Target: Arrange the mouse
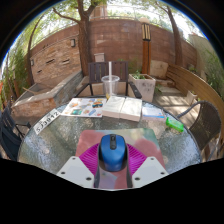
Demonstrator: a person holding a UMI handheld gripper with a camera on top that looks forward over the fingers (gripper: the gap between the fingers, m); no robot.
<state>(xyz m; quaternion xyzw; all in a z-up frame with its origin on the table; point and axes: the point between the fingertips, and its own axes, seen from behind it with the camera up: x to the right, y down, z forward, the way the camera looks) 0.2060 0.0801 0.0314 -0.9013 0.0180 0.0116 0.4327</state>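
Table: I am looking across a round glass-topped table (60,140) set outdoors; its surface is shiny and mottled with reflections.
Setting: I see a patio closed in by a brick wall (120,40), with tree trunks (86,35) rising in front of it and a dark chair (107,75) standing beyond the table's far edge.
On the table: an open book (122,106) lies near the middle, a clear plastic cup (110,86) stands behind it, and a white basket (144,85) sits off to one side.
Mouse: the blue mouse (111,152) sits between my fingers, resting on a pink mat (140,142) on the glass.
Gripper: my gripper (111,166) has its two fingers close against the mouse's sides; it looks clamped on it.
Pads: the magenta pads (92,157) show on either side of the mouse.
Hard to make out: flat printed items (78,108) beside the book are too small for me to read.
Cut off: the near end of the mouse is hidden by the gripper body.
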